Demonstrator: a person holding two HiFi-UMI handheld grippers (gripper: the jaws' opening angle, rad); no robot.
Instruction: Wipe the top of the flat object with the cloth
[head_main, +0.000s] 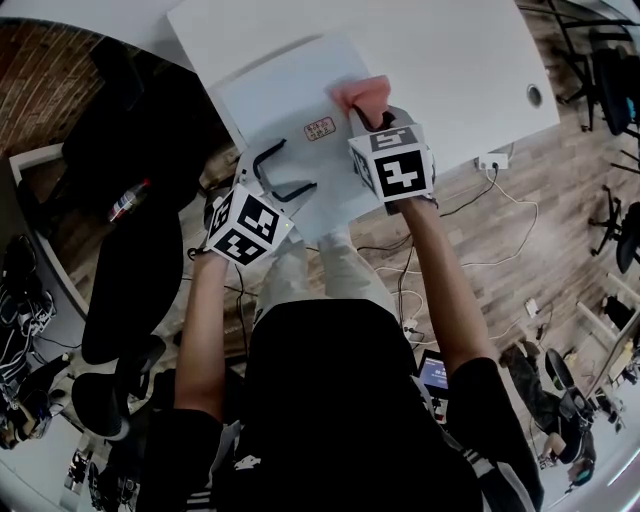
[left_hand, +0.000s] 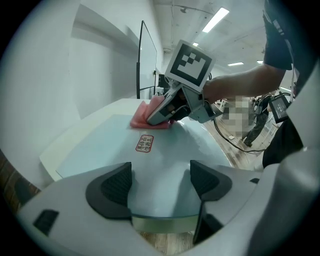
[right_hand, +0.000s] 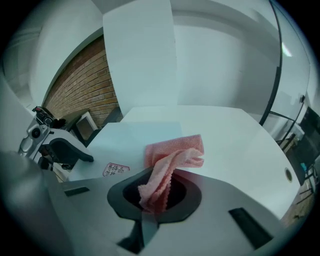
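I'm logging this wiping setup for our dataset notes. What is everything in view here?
table: one, white, under the work.
flat panel: one, pale blue, on the table, near edge overhanging it.
sticker: one, red and white, on the panel's top.
cloth: one, pink, lying on the panel's far right part.
office chairs: at least two, black, on the floor at left.
floor: wood-look, around the table.
left gripper: one, white with black pads, jaws apart at the panel's near edge.
right gripper: one, white, shut on one end of the cloth.
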